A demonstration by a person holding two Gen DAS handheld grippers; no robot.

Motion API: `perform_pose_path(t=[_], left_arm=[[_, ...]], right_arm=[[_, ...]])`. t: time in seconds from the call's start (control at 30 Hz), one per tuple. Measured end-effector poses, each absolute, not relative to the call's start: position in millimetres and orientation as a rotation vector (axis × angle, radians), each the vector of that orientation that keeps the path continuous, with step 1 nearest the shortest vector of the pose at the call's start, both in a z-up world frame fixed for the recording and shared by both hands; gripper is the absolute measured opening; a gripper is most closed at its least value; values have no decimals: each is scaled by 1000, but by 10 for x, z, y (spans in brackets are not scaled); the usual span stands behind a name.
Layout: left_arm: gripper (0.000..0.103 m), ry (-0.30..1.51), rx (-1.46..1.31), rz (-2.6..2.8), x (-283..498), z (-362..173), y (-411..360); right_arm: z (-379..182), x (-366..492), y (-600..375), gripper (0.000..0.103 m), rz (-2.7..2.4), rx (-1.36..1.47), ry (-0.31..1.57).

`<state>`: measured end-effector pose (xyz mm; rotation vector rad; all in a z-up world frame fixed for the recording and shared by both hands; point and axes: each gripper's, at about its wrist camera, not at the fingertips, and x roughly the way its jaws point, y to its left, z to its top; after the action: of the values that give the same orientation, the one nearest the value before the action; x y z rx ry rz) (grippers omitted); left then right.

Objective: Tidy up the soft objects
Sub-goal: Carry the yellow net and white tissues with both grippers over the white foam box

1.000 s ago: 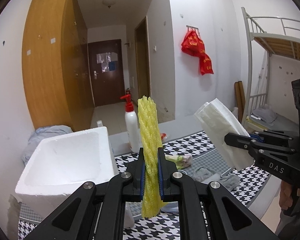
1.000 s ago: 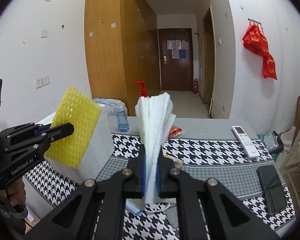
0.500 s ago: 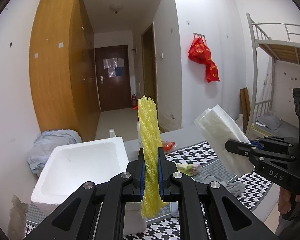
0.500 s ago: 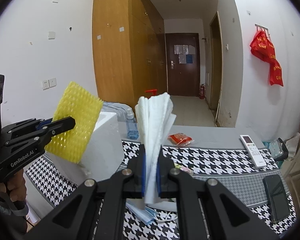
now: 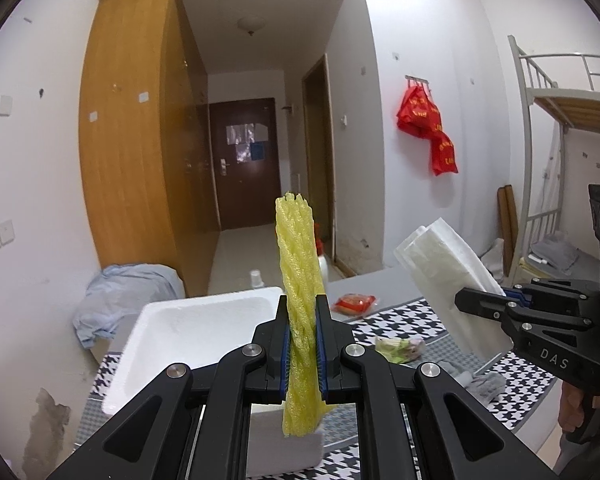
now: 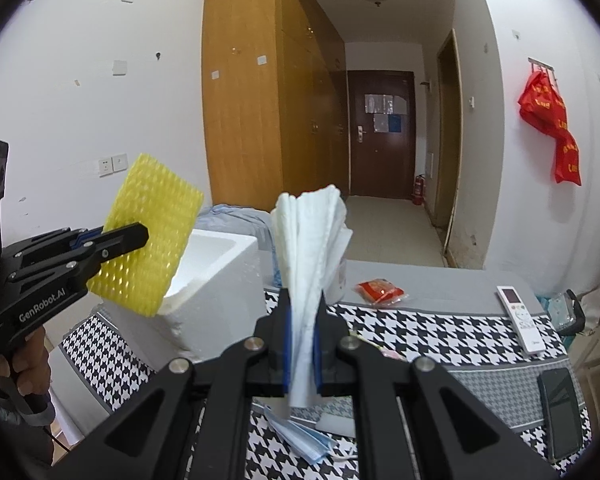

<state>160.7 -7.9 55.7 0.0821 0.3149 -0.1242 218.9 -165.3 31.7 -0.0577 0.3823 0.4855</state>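
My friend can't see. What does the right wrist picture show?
The right gripper pinches a white foam sheet upright. At the left, the left gripper holds a yellow foam net by a white foam box on a checked table.

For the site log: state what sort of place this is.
Most likely a dormitory room. A metal bunk bed stands at the right, a tall wooden wardrobe lines the wall, and a narrow hallway runs to a dark entrance door.

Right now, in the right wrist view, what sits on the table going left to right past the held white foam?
red snack packet → white remote control → black phone
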Motion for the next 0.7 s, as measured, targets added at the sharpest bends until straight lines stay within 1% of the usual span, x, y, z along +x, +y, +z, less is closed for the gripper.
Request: perform_pose_path(t=[0.7], left_arm=[[11, 332, 50, -9, 1655, 602, 359]], right_arm=[[409, 2191, -1220, 11, 613, -83, 364]])
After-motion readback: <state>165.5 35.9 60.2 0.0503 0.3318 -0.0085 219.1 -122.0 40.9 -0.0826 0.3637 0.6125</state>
